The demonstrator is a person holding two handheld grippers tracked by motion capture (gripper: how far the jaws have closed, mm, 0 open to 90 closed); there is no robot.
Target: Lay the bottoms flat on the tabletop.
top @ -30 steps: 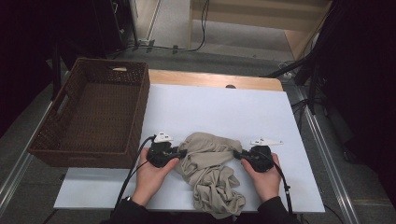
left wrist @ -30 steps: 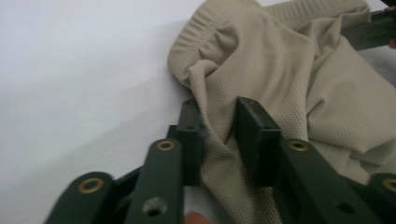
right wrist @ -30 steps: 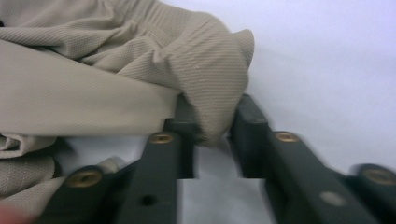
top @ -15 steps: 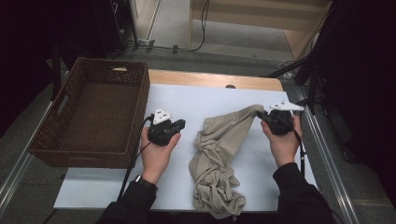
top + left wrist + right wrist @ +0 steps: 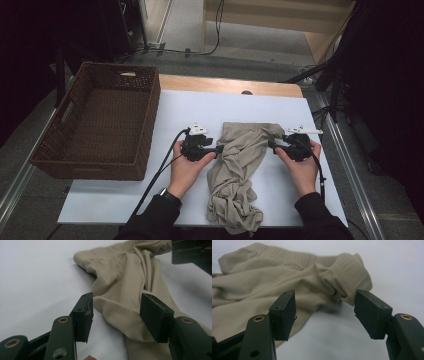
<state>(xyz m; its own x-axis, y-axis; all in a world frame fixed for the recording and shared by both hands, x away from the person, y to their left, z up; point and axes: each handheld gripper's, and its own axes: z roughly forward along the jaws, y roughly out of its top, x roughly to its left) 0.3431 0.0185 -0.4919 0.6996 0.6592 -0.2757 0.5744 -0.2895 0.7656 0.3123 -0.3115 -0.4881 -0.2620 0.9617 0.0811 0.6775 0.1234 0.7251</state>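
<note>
Beige trousers (image 5: 239,170) lie crumpled on the white table sheet (image 5: 125,200), waistband end away from the person. Left gripper (image 5: 216,149) sits at the garment's left edge; its jaws have just been opening, spread, with a fold of fabric (image 5: 117,312) between them, unpinched. Right gripper (image 5: 275,146) sits at the waistband corner (image 5: 348,281); its jaws have likewise just been opening, spread, gripping nothing. A wicker basket (image 5: 145,125) stands left.

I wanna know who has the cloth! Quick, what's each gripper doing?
Left gripper: jaws just opened, standing around the beige cloth's edge, not pinching.
Right gripper: jaws just opened, holding nothing, cloth's hem just ahead.
</note>
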